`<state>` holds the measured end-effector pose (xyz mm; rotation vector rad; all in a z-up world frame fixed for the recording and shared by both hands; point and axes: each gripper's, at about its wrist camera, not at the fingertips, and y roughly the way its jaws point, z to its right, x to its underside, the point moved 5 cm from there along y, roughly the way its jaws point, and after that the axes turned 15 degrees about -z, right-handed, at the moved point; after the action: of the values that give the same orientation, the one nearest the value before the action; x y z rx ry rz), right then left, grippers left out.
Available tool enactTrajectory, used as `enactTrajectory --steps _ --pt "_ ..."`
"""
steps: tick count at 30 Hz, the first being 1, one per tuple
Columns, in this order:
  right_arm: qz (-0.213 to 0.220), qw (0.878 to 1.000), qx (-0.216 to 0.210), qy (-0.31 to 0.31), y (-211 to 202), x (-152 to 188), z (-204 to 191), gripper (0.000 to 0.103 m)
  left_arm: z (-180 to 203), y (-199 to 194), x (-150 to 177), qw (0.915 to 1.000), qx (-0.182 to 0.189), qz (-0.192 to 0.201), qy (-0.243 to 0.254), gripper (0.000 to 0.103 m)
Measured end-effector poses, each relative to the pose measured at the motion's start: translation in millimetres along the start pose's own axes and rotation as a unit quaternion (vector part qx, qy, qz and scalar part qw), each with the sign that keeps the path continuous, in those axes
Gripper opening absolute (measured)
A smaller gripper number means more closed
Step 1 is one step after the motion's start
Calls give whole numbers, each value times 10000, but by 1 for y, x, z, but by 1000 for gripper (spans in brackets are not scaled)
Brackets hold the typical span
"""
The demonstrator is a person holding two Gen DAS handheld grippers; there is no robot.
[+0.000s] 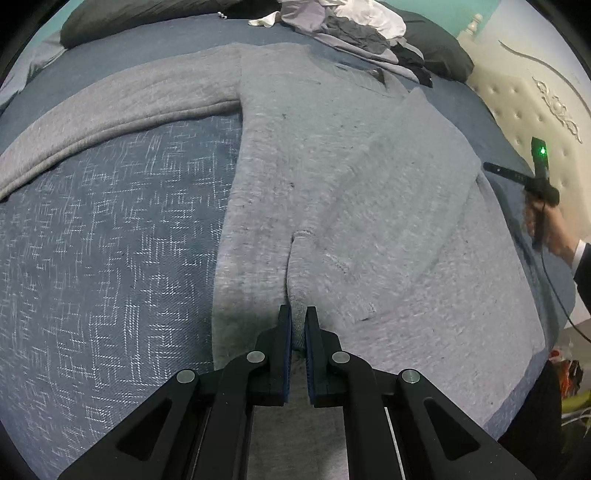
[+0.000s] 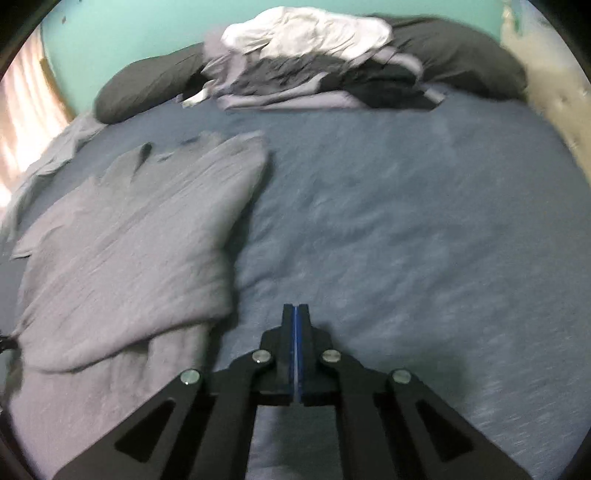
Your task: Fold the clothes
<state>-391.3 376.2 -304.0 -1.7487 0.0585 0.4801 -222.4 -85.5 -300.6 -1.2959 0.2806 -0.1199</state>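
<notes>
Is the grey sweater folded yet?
Partly: the sweater has one sleeve folded across its body, the other sleeve spread out.

Dim, cool indoor light; left view sharp; right view motion-blurred; fisheye edges bend and darken.

Sweater (image 1: pixel 314 177) spread on the bed (image 1: pixel 110 258) — clothes pile (image 1: pixel 354 29) behind it.
</notes>
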Motion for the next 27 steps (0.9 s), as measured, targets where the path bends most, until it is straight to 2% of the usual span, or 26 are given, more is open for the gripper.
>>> enactTrajectory --steps 3,4,5,7,16,19,27 --pt "36 9993 -328 -177 5 9 -16 11 1 -3 -2 10000 4 42 2 6" --pt "32 9993 -317 -204 8 9 -19 24 1 -4 -3 10000 10 56 -2 6" --pt "28 9993 -305 -230 10 9 -21 31 2 -4 -3 10000 19 69 -10 6" --pt "19 9992 -281 -283 15 8 -27 34 2 -4 -3 10000 34 87 -26 6" --pt "174 9993 4 -327 29 -4 -40 33 -1 -6 -2 9999 82 139 -12 6" --pt "253 9991 125 -313 33 -9 -43 8 -3 -7 -1 9999 81 149 -14 6" --pt "532 9949 841 -172 14 -19 -28 3 3 0 -2 9999 100 49 74 6"
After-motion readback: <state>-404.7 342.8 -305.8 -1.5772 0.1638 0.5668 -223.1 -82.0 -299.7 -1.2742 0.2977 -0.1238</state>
